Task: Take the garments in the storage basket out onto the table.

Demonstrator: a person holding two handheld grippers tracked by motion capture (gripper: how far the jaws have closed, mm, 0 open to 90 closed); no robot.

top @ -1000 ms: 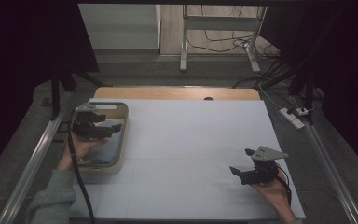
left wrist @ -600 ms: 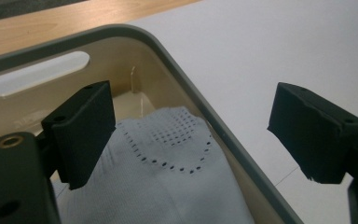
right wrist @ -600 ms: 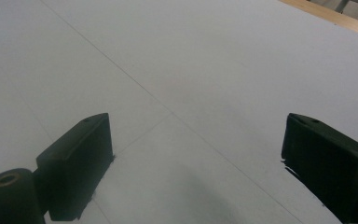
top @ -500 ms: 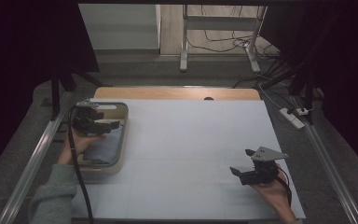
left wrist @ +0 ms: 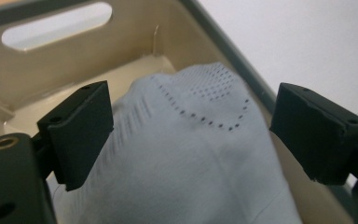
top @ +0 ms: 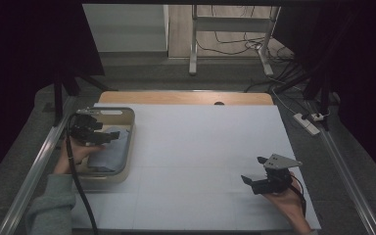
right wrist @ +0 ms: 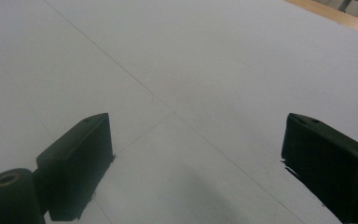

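1. High view puts the left gripper [top: 108,134] over the beige tray [top: 127,147] at the left edge of the white table [top: 200,147], with its jaws spread apart and nothing between them.
2. Left gripper view looks down on a pale blue perforated cloth [left wrist: 191,154] lying inside the tray; the jaws stand on either side of its raised fold and do not touch it.
3. The right gripper [top: 255,171] rests near the table's front right corner, jaws released and empty, over bare tabletop.
4. Risk: if the left jaws close from this height, they may catch only the top of the fold, and the cloth could slip out when lifted.
5. Risk: the far jaw sits close to the tray's inner wall, so a push downward could knock the rim and shift or tip the light tray, since the right gripper is well apart and not steadying it.
6. Compared with a second ago, the left gripper has moved toward the tray's far end and sits further over the cloth; the right gripper has not moved.
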